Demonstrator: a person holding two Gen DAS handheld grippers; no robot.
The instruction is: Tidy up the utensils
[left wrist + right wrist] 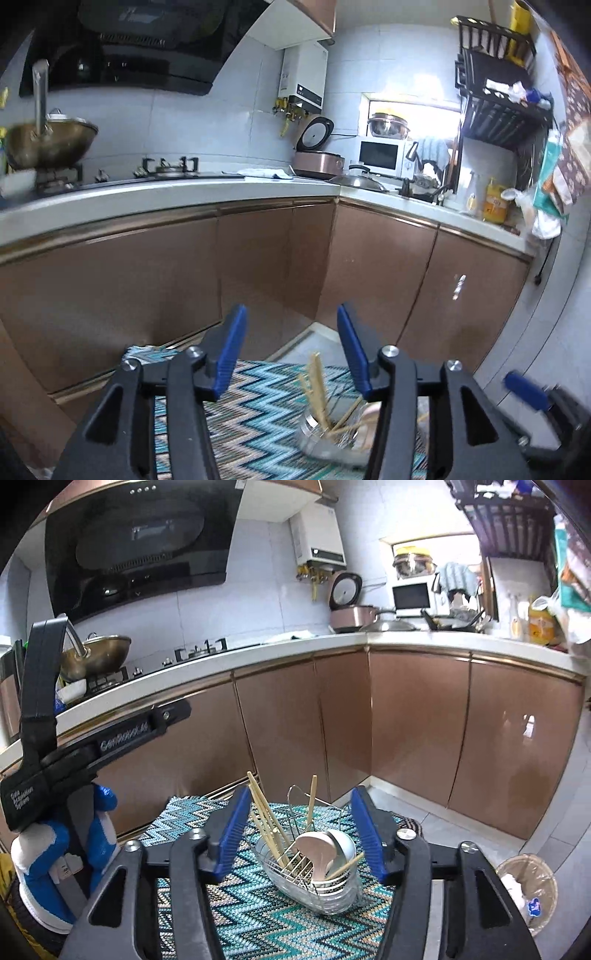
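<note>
A wire utensil basket point(314, 878) with a clear base stands on a zigzag-patterned mat point(258, 923). It holds several wooden chopsticks point(264, 814) standing upright and pale spoons point(319, 853). My right gripper point(306, 834) is open and empty, raised above the basket with the basket between its blue pads point(232, 830). My left gripper point(288, 350) is open and empty, held above the mat to the left of the basket point(332, 435). The chopsticks point(317, 384) show between its fingers. The left gripper's body also shows at the left of the right wrist view point(55, 738).
Brown cabinet doors point(413, 720) run along an L-shaped white counter point(295, 646) behind the mat. A wok point(96, 657) sits on the stove. A rice cooker point(351, 616), microwave point(410, 594) and dish rack are on the counter. A lined bin point(528, 890) stands on the floor at right.
</note>
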